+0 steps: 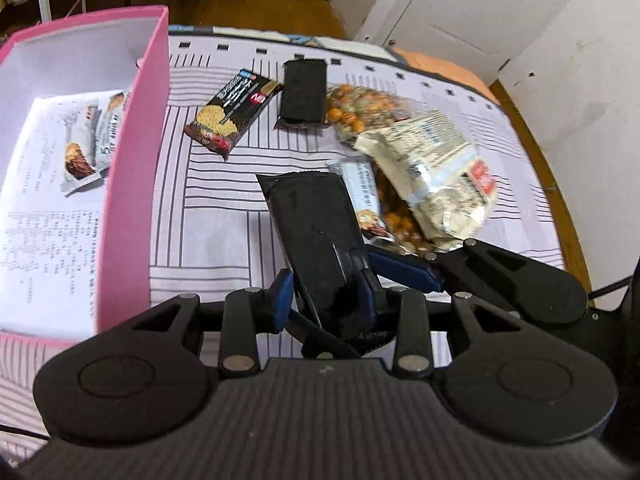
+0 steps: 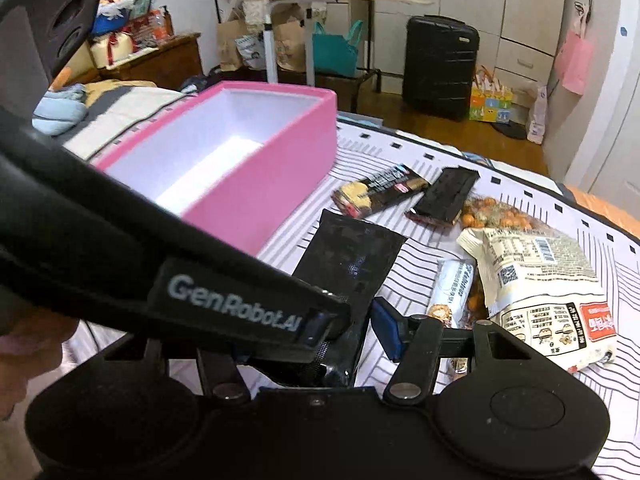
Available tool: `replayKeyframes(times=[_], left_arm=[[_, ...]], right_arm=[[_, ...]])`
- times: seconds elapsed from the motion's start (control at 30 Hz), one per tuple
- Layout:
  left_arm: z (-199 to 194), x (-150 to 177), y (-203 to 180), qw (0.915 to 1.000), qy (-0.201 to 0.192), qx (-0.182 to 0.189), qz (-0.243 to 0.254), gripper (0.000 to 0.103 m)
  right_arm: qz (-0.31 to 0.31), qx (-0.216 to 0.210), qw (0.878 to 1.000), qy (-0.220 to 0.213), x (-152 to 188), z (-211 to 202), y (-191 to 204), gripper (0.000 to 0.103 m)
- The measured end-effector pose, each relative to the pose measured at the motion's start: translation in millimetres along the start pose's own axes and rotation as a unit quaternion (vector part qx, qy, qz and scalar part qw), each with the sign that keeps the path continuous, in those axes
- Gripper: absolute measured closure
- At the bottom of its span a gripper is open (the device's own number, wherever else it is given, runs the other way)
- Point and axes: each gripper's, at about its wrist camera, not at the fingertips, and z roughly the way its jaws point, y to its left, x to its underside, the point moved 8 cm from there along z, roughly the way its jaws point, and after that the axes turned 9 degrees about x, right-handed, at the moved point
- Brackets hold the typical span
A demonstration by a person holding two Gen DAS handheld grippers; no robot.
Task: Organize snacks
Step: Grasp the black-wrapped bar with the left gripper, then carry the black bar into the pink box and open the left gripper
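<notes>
Three black snack packs (image 1: 316, 236), two nut bags (image 1: 368, 110), and one pink box (image 1: 136, 168) are counted.

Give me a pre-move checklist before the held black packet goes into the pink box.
1. Left gripper shut on the black packet: ok.
2. Right gripper free of the packet: cannot tell; its left finger is hidden.
3. Pink box open on top: ok.
4. Room inside the box: ok; only the white snack bar shows.
5. Packet lifted off the striped cloth: cannot tell.
</notes>
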Motion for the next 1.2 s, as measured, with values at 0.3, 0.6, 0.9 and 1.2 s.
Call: replayKeyframes(times=[0.3,0.6,0.9,1.2], left_arm=[[-71.1,1.6,-22.3,0.9982,-0.052,-0.018,0.026,0.070],[-123.4,-5.8,0.8,0.9937,-0.105,-0.038,0.007,0.065],[-121.2,-20.0,75.7,0.9877,-0.118,-0.089,-0.051,0.064],[-89.8,-32.3,148.2,0.9828,-0.093,-0.118,-0.108,0.063]], right_arm=[[-0.031,-0.014,0.998,-0.049,-31.6,-44.7,24.3,0.040],[-0.098,-0.033,0.991,-0.082,-66.8,-41.1,67.7,0.040],[-0.130,-0.087,0.984,-0.081,-83.2,23.5,111.3,0.040],[-0.131,-0.126,0.983,-0.023,-90.5,87.6,131.5,0.040]])
